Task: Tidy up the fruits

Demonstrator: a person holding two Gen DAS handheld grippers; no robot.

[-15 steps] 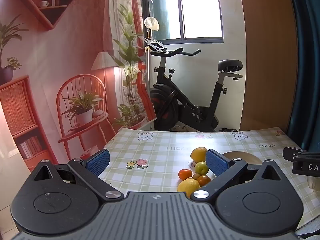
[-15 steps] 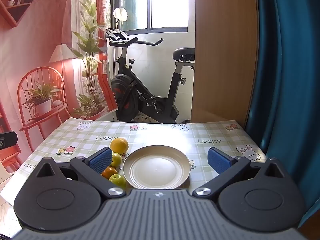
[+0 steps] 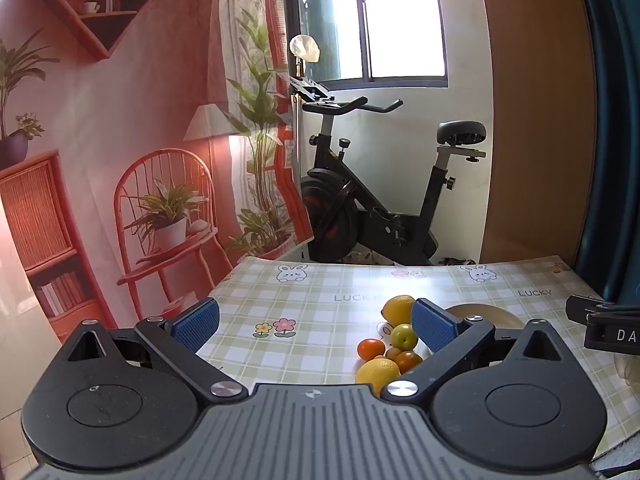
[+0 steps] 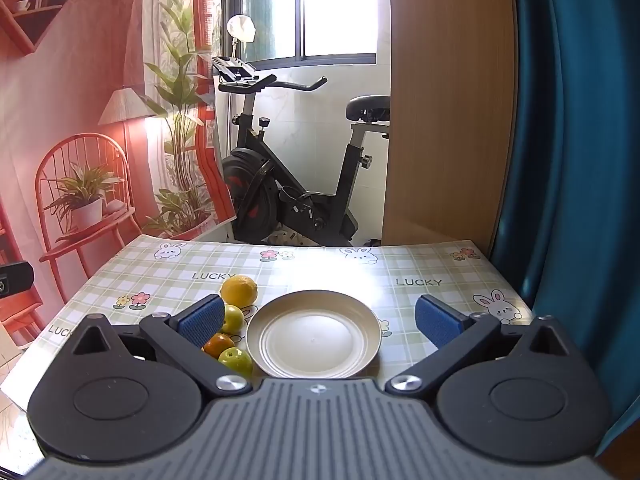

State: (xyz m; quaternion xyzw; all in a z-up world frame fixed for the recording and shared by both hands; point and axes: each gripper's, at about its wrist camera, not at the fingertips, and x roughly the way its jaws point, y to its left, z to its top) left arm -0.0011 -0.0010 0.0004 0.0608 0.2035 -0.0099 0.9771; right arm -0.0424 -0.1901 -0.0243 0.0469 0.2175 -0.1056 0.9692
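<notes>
A cluster of fruit lies on the checked tablecloth: a far lemon [image 3: 398, 309] [image 4: 239, 290], a small green fruit [image 3: 404, 336] [image 4: 233, 318], a small orange [image 3: 371, 349], an orange-red fruit [image 3: 408, 360] [image 4: 218, 344], a near lemon [image 3: 378, 371], and a green apple [image 4: 235, 360]. A cream plate [image 4: 360, 320] [image 3: 504, 320] sits empty just right of them. My left gripper [image 3: 316, 324] is open above the cloth, the fruit by its right finger. My right gripper [image 4: 320, 318] is open, held over the plate, nothing between its pads.
The table [image 4: 320, 264] ends at a far edge, with an exercise bike [image 4: 288, 184] behind it. A printed backdrop [image 3: 120, 140] hangs on the left, a wooden panel [image 4: 448, 120] and teal curtain [image 4: 580, 140] on the right. The right gripper's body [image 3: 612, 330] shows at the left view's right edge.
</notes>
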